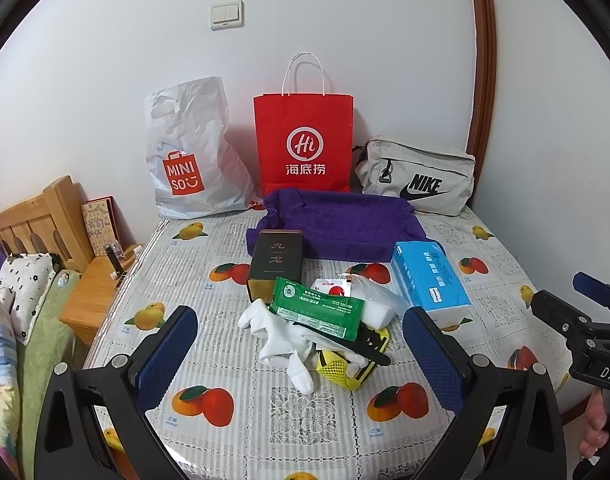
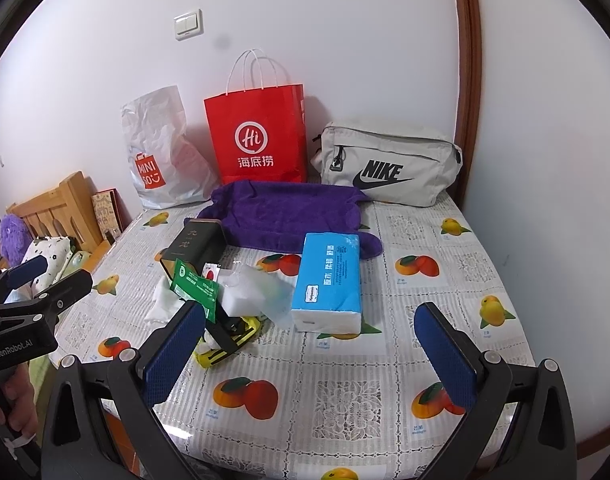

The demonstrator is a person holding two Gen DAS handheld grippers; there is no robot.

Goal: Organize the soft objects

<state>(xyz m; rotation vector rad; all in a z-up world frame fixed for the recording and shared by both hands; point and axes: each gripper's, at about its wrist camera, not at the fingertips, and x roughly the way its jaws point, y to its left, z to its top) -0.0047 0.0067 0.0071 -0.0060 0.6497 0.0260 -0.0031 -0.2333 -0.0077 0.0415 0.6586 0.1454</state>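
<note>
From the left wrist, a white wall with a light switch [image 1: 226, 13] backs a table [image 1: 265, 412] covered in a fruit-printed lace-pattern cloth; a wooden bed headboard [image 1: 37, 224] and bedding sit to the left. Against the wall stand a white Miniso plastic bag [image 1: 193, 152], a red Haidilao paper bag [image 1: 303, 140] and a grey Nike pouch [image 1: 419, 178]. A purple towel [image 1: 341, 224] lies spread just before them. Mid-table, a dark tea tin [image 1: 275, 262], a green packet [image 1: 319, 312], white socks [image 1: 281, 340], a yellow mesh item [image 1: 341, 368] and a blue tissue pack [image 1: 429, 280] cluster together. The left gripper [image 1: 301, 356] hovers with jaws spread, empty.

From the right wrist, the same wall, a brown door frame [image 2: 467, 80] and table [image 2: 425, 248] show. The tissue pack [image 2: 331, 280] lies just beyond the right gripper [image 2: 311, 344], whose jaws are spread and hold nothing. The purple towel [image 2: 281, 212] lies behind, the socks [image 2: 163, 304] left.
</note>
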